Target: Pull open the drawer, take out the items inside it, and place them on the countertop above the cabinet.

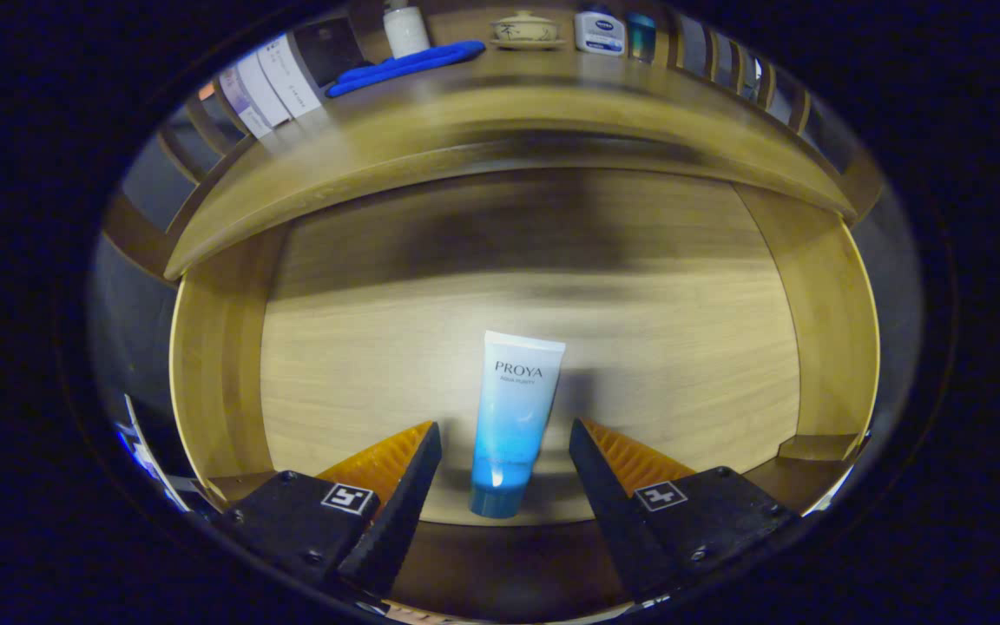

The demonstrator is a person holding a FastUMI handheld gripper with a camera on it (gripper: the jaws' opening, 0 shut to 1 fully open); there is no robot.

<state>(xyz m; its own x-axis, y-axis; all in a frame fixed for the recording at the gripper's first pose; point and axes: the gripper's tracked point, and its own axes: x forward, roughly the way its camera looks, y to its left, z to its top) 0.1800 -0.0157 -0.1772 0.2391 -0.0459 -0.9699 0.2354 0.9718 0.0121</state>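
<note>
The wooden drawer (691,347) is pulled out below me, and I look down into it. A white-to-blue cosmetic tube (513,417) stands on its blue cap near the drawer's front wall, right between my two fingers. My gripper (504,434) is open, with a gap on each side of the tube, and neither finger touches it. Above the drawer runs the cabinet's countertop (500,113).
On the countertop lie a blue cloth (409,65), several flat white packets (270,82), a white bottle (404,30), a lidded ceramic bowl (524,28), a white-and-blue jar (600,32) and a blue container (641,35). Wooden rails fence the counter's back and sides.
</note>
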